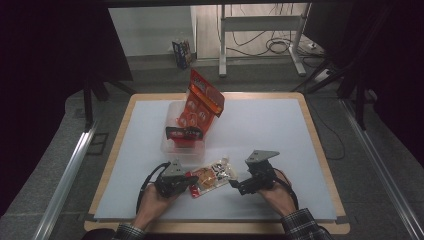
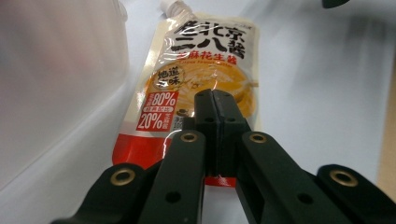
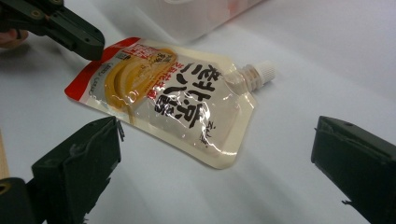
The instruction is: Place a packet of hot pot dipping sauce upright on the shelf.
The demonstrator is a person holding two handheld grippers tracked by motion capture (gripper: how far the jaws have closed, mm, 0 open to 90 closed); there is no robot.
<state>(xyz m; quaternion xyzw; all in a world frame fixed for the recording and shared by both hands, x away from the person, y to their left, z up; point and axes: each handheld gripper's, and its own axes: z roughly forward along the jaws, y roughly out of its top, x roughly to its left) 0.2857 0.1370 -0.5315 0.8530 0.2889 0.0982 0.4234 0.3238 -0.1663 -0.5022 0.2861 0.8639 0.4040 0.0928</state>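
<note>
High view showed the flat, clear-and-orange spouted sauce pouch [image 1: 214, 176] lying on the white table mat [image 1: 260, 130], between the two grippers and just in front of the clear plastic bin [image 1: 172, 142] that held a red-orange snack packet [image 1: 200, 102]. The left gripper [image 1: 189, 180] had its jaws pressed together over the pouch's red bottom edge; whether that seam was actually pinched I could not tell. The right gripper [image 3: 215, 154] hovered just short of the spout end with its jaws wide apart and empty. A good lift likely called for a firm bite on the flat seam, not the bulging middle, with the white cap [image 3: 261, 72] kept upward. Open mat lay to the right and front; the bin wall stood close on the left gripper's side.
</note>
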